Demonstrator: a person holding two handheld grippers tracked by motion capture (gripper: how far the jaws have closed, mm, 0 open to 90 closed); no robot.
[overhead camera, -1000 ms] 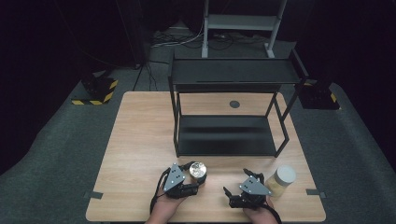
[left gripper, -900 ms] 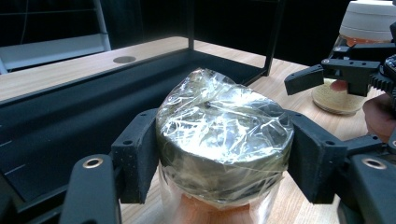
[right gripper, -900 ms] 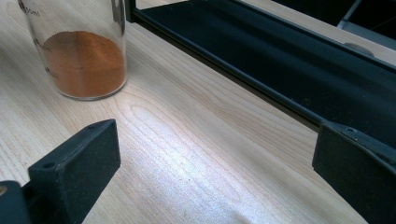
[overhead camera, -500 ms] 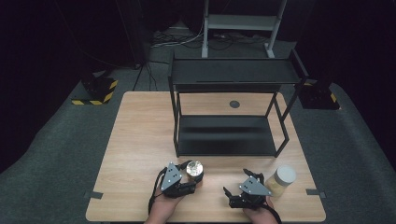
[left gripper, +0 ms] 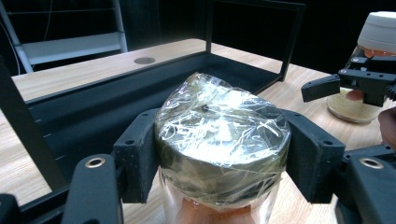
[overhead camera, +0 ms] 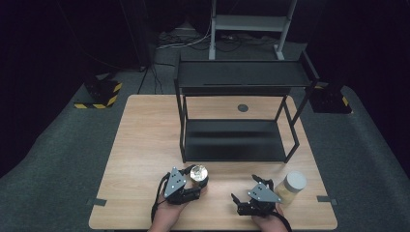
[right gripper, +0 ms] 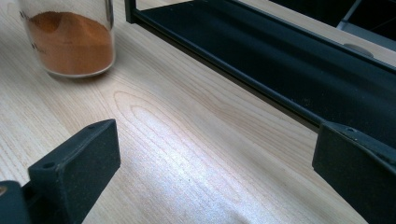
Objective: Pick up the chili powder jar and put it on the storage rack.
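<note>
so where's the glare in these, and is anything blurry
Left gripper view: glare on the jar's plastic-wrapped lid, white-capped jar overexposed. Right gripper view: a soft sheen on the wooden table, jaws near the lens slightly soft. High view: dark surroundings, table evenly lit.

Glass jar (overhead camera: 198, 174) with foil-wrapped cap, orange powder inside, upright near the counter's front edge, left of centre. Second jar (overhead camera: 293, 186), white-lidded, pale contents, upright near the front right corner.
</note>
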